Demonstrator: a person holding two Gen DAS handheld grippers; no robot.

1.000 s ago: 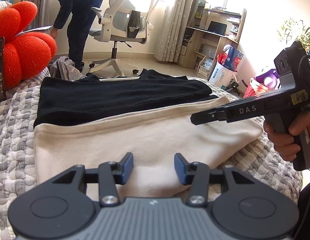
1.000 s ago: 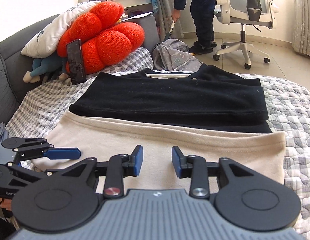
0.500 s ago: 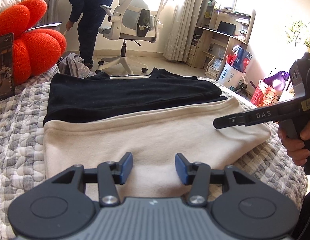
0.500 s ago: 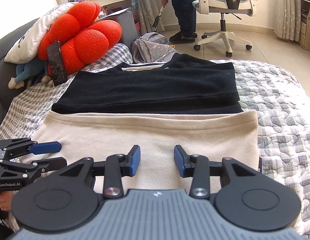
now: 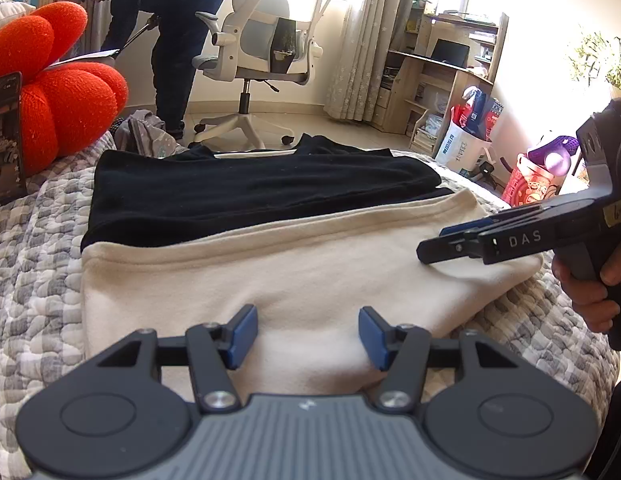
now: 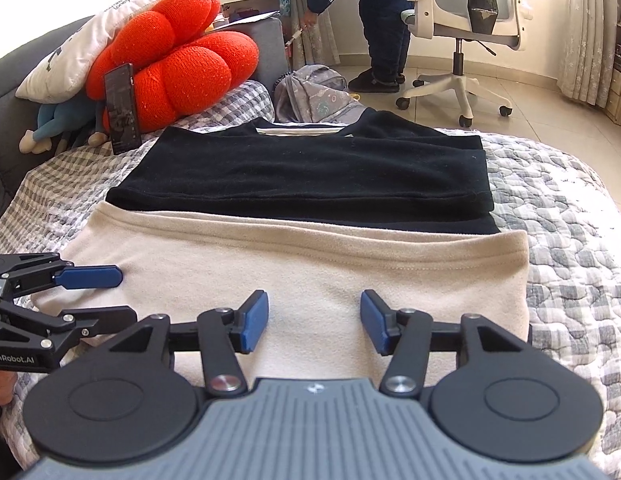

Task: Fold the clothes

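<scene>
Shirt (image 6: 310, 264) – cream and black, lies flat on the bed (image 6: 570, 208), folded once | left claw (image 5: 304, 334) – spread, just been opening, holds nothing | right claw (image 6: 314, 326) – same | left to do: fold again.

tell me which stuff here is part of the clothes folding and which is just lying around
Part of the job:
- cream garment, folded, nearest the grippers
- black garment, folded, just beyond it
- left gripper and right gripper, both open above the cream garment, holding nothing

Just lying about:
- red cushion
- phone leaning on it
- grey backpack
- office chair
</scene>
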